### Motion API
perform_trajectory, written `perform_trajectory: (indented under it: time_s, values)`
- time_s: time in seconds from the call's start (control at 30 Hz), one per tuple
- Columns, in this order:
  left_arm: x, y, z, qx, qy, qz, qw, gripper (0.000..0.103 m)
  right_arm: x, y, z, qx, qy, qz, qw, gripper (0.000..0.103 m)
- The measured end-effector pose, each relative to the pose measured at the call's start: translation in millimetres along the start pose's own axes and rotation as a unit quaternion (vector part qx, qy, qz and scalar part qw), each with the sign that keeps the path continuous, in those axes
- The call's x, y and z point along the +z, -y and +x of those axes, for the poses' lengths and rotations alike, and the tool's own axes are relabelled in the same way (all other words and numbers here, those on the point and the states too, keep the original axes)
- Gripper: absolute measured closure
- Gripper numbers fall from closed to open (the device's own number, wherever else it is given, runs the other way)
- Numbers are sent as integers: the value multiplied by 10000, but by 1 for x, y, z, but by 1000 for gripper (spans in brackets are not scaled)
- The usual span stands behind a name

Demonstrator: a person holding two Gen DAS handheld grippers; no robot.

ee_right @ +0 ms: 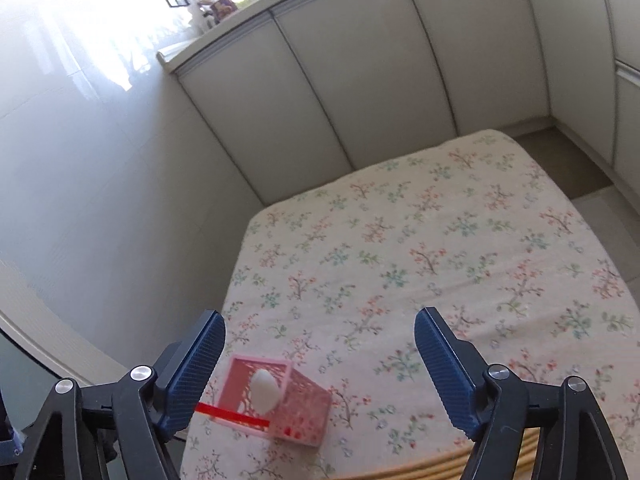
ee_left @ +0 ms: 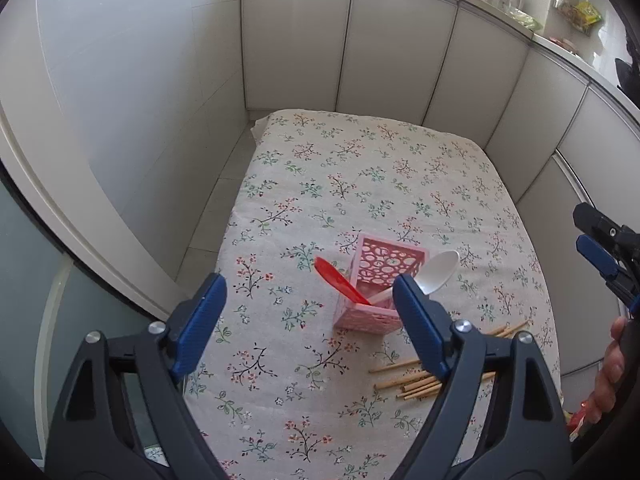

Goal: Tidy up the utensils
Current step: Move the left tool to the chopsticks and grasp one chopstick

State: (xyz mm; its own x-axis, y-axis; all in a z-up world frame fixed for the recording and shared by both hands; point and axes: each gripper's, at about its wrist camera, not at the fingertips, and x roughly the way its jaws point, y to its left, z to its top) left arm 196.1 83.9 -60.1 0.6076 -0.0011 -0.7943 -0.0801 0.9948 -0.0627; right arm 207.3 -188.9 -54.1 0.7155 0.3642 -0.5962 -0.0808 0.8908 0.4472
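A pink perforated utensil box (ee_left: 374, 286) stands on the floral tablecloth (ee_left: 360, 168). A red spoon (ee_left: 336, 280) and a white spoon (ee_left: 434, 270) lean out of it. Several wooden chopsticks (ee_left: 416, 378) lie on the cloth to its front right, partly hidden by my left gripper's right finger. My left gripper (ee_left: 310, 322) is open and empty, above the cloth just in front of the box. In the right wrist view the box (ee_right: 280, 400) with the white spoon (ee_right: 264, 396) and red spoon (ee_right: 236, 415) sits low left. My right gripper (ee_right: 320, 372) is open and empty above it; chopsticks (ee_right: 440, 464) show at the bottom edge.
White cabinet doors (ee_left: 396, 52) line the far side and right of the table. A countertop with bottles and packets (ee_left: 576, 12) runs above them. A tiled wall (ee_left: 132, 92) is left of the table. The right gripper (ee_left: 604, 256) and a hand (ee_left: 610, 372) show at the right edge.
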Motion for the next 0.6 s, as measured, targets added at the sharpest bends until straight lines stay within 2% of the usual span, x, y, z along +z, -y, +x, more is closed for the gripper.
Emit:
perform_trajectory:
  time_s: [0.23,0.37,0.6]
  values:
    - [-15,19,-5,-183,-149,402,9989,16,-10,46,-23,-573,-661,227,9959,13]
    - [-28,38,-4,-239,-259,717,9968,16,-23,72,-29,-760,-1079,345,9907,12]
    - [-52,83,5,-584,-780,1282,9869,16,-41,115,-31,-1235,-1673,450,9771,12]
